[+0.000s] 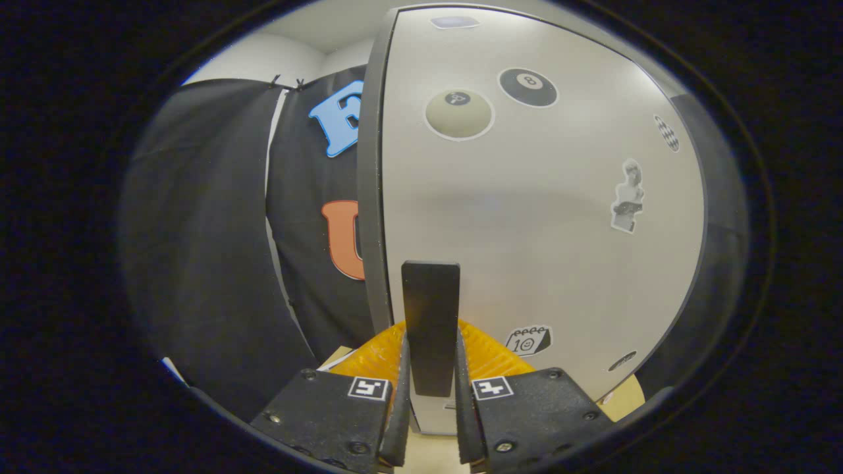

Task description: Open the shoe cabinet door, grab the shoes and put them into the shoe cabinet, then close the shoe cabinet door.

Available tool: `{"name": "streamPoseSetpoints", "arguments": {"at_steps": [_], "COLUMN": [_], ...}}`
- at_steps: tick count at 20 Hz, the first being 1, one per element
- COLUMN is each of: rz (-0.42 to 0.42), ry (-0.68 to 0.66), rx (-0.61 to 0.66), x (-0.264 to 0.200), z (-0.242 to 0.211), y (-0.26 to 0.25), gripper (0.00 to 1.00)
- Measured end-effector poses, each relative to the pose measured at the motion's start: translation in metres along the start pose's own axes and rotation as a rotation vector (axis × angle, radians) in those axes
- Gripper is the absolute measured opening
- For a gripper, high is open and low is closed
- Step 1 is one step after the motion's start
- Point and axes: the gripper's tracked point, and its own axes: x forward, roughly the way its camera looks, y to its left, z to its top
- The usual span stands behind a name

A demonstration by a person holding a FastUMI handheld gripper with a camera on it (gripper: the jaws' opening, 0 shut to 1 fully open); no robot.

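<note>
In the gripper view, the gripper (431, 395) pinches the dark upright handle (431, 316) of the shoe cabinet door (540, 224), one finger pressed on each side of it. The pale door carries several stickers (459, 114). Its interior is hidden. Something orange (369, 359) lies just behind the fingers, on the table (625, 398).
</note>
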Motion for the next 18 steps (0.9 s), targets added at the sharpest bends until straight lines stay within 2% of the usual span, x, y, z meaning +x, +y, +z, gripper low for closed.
{"name": "streamPoseSetpoints", "arguments": {"at_steps": [5,13,18], "rz": [0.015,0.101,0.116], "ry": [-0.001,0.003,0.001], "rx": [0.019,-0.006,0.008], "x": [-0.014,-0.093,-0.142], "z": [-0.003,-0.016,-0.025], "y": [0.001,-0.008,-0.027], "gripper": [0.27,0.26,0.26]}}
